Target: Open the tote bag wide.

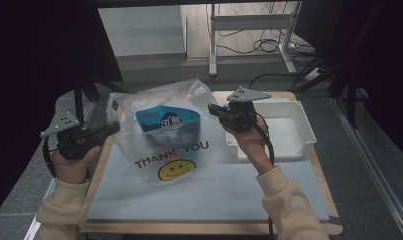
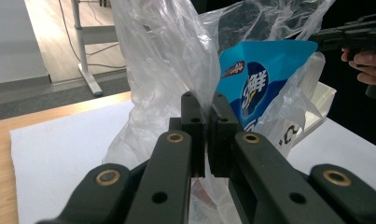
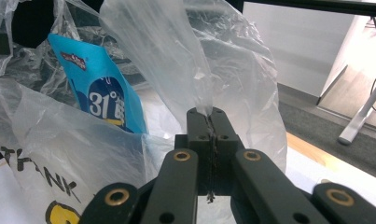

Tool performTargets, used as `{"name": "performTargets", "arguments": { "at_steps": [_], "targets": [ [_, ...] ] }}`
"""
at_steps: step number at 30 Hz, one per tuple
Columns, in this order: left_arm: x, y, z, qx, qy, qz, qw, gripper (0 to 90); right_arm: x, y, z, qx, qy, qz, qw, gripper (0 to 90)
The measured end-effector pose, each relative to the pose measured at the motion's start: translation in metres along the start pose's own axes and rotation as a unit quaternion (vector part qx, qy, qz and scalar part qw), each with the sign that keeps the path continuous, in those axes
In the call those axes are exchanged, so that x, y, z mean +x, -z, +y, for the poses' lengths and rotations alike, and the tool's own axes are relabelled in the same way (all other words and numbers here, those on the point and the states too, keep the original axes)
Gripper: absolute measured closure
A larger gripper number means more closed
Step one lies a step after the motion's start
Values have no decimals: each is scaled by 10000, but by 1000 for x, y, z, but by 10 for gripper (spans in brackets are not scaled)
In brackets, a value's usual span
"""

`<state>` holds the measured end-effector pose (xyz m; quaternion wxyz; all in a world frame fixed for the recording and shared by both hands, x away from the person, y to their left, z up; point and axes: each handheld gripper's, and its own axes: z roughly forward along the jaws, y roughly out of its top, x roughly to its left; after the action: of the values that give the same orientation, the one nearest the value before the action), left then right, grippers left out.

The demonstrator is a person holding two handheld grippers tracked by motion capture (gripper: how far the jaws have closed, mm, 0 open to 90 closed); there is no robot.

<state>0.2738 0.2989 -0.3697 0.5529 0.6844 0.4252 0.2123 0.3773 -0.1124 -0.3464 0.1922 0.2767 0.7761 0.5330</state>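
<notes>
Jaws of both grippers clamped tight on thin film of the plastic bag [image 1: 171, 145]: left gripper [image 1: 114, 128] pinches its left handle, right gripper [image 1: 212, 109] its right. Bag stands on white mat [image 1: 209, 190] w/ mouth stretched between them, beside white tray [image 1: 289, 131]. Blue pouch [image 1: 167, 121] inside, lower half blurred behind film; print hard to read, partly cut off.

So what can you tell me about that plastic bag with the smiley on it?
The bag is thin, clear, crinkly plastic printed with THANK YOU and a yellow smiley. It stands on the white mat left of the white tray, held open at the top: the left tool and the right tool each pinch one side of its rim. A blue pouch stands inside.
</notes>
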Motion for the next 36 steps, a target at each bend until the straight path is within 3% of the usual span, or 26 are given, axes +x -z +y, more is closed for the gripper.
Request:
{"name": "performTargets", "arguments": {
  "at_steps": [20,30,36],
  "targets": [
    [2,-11,-12,164,6,40,9999,878,-8,4,-38,28,-354,52,9994,890],
    [3,-16,-20,322,14,55,9995,877,-4,-2,-55,74,-305,42,9995,889],
    [10,-22,-29,454,105,96,9989,878,-3,-10,-66,144,-344,59,9993,890]
  ]
}}
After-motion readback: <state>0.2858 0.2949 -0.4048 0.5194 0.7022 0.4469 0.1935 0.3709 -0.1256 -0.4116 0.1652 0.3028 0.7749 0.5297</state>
